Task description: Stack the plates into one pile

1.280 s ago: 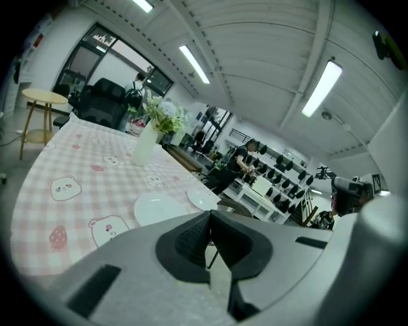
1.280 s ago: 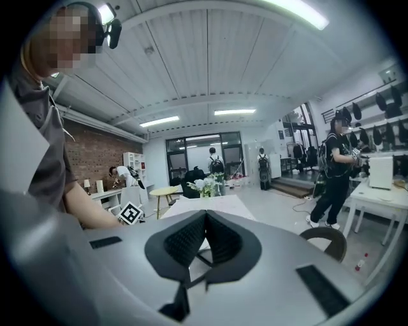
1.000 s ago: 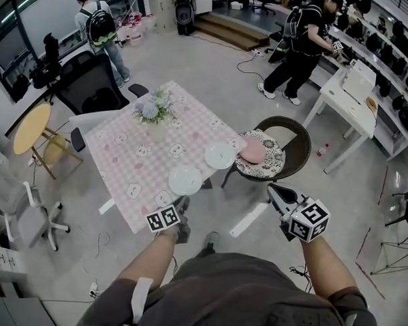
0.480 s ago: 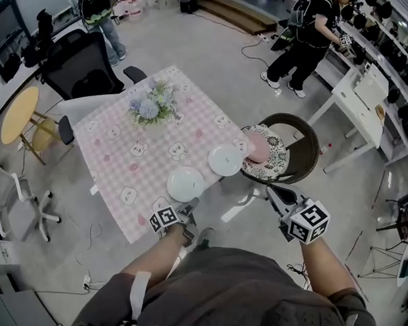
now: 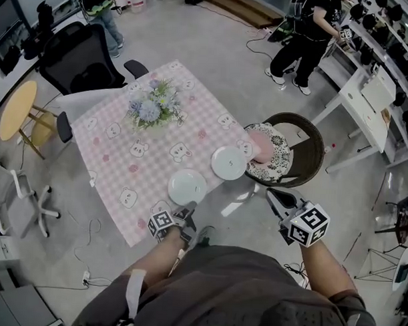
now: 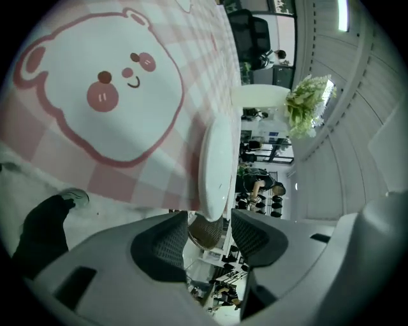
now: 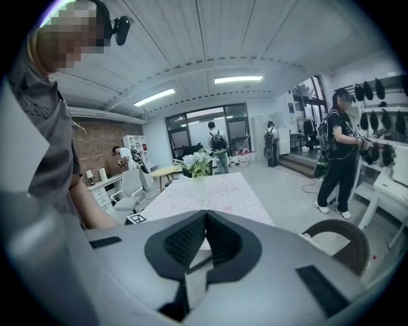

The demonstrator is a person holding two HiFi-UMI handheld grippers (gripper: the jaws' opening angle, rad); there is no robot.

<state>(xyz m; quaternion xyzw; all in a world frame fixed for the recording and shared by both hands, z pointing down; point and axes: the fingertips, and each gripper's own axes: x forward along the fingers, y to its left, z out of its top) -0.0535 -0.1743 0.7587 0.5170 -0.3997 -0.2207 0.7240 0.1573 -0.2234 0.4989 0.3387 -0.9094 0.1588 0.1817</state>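
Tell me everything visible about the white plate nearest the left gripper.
The near white plate is round, plain, glossy, ceramic-looking and empty. It lies flat on the pink checked tablecloth by the table's front edge, apart from the second white plate. The left gripper, whose jaws have just been opening, holds them apart with the plate's near rim at the gap between the tips. The pads do not press on it.

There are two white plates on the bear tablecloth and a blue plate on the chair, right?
Not quite. That is a pink plate on the chair, not a blue one, as the head view shows. The nearer white plate and the farther white plate do sit on the bear tablecloth.
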